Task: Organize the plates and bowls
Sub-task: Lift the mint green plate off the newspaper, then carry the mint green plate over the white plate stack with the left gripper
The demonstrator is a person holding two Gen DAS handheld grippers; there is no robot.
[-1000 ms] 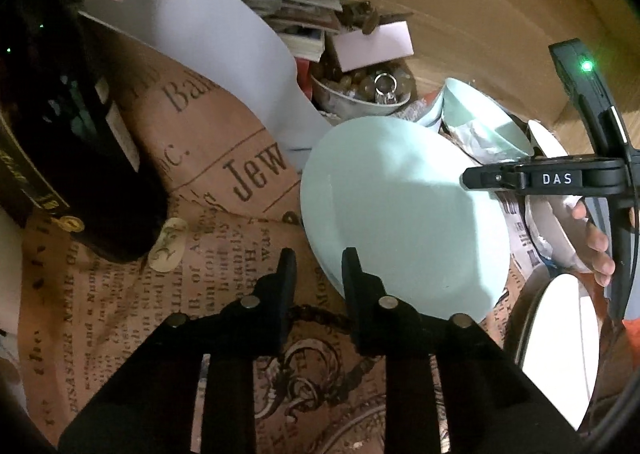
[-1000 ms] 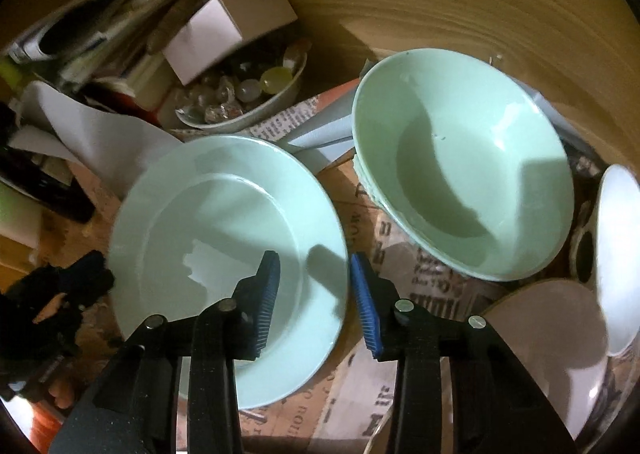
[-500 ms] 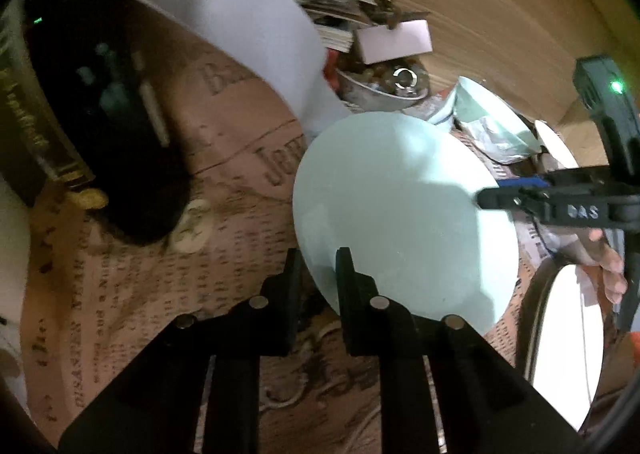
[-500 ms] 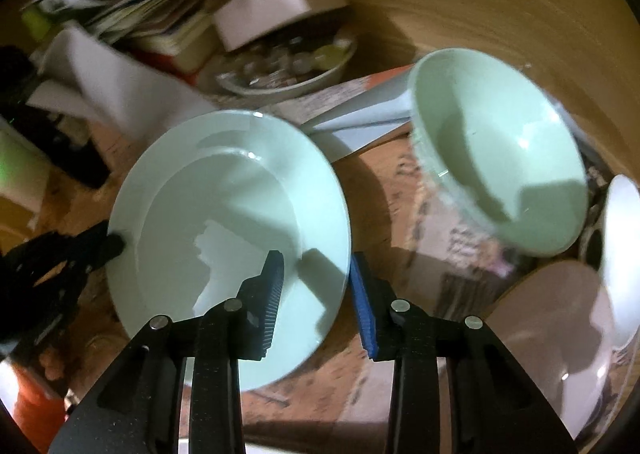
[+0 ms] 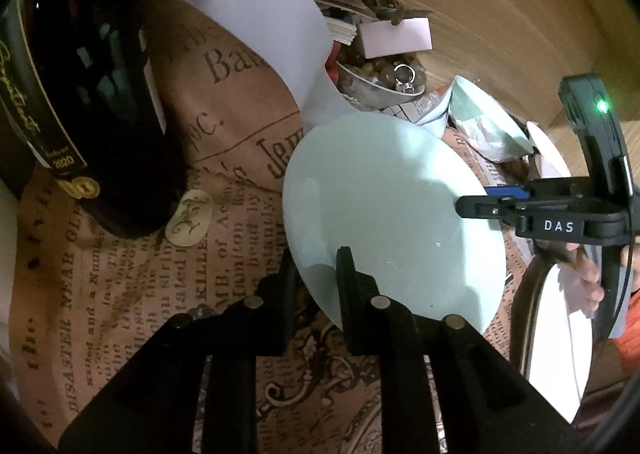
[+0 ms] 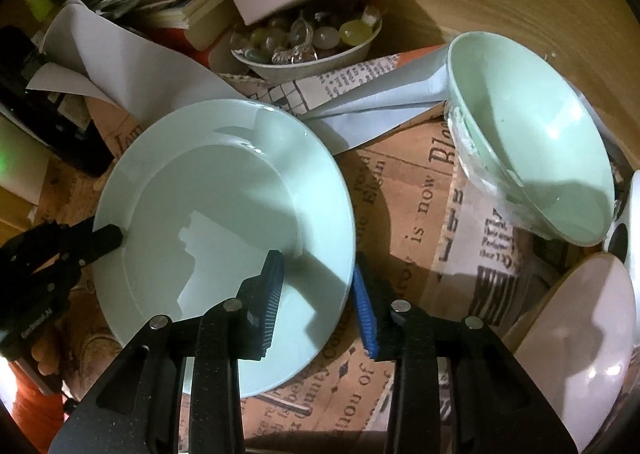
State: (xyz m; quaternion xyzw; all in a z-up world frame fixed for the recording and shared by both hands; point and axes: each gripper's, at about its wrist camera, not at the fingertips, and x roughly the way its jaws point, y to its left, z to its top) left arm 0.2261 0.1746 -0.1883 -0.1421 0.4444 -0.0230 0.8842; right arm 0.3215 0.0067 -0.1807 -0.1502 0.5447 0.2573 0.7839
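Left wrist view: the left tool [image 5: 316, 270] is pinching the near rim of the pale green plate [image 5: 392, 222], one black finger lying under the rim and the other on top, so it is closed on the plate. At the plate's far-right edge, the right tool [image 5: 480, 200] is coming in from the side, its blue pad half hidden behind the rim. A person's fingers [image 5: 588, 274] are partly showing behind that tool's handle.

Right wrist view: the right tool's two blue-ribbed fingers [image 6: 272, 294] are straddling the plate's near-right rim; its jaws have just been closing, with the rim between them, but whether the pads are actually pressing on it is hard to make out. The plate [image 6: 224, 238] is sitting tilted above the newspaper-covered counter [image 6: 416, 194]. Right of the plate, a green bowl [image 6: 536, 142] is leaning on its side, its lower wall wrapped in something whitish that is hard to identify. Beyond the plate, a small dish of beads [image 6: 308, 42] is sitting among papers and a white box. Further right of the plate, a white plate [image 6: 580, 326] is being cut off by the lens edge. Left of the plate in the left wrist view, a dark bottle [image 5: 92, 102] is running out of frame.

Compared with a second ago, the green bowl is sitting further right in the right wrist view, and the left tool's fingers have closed from beside the rim onto it.
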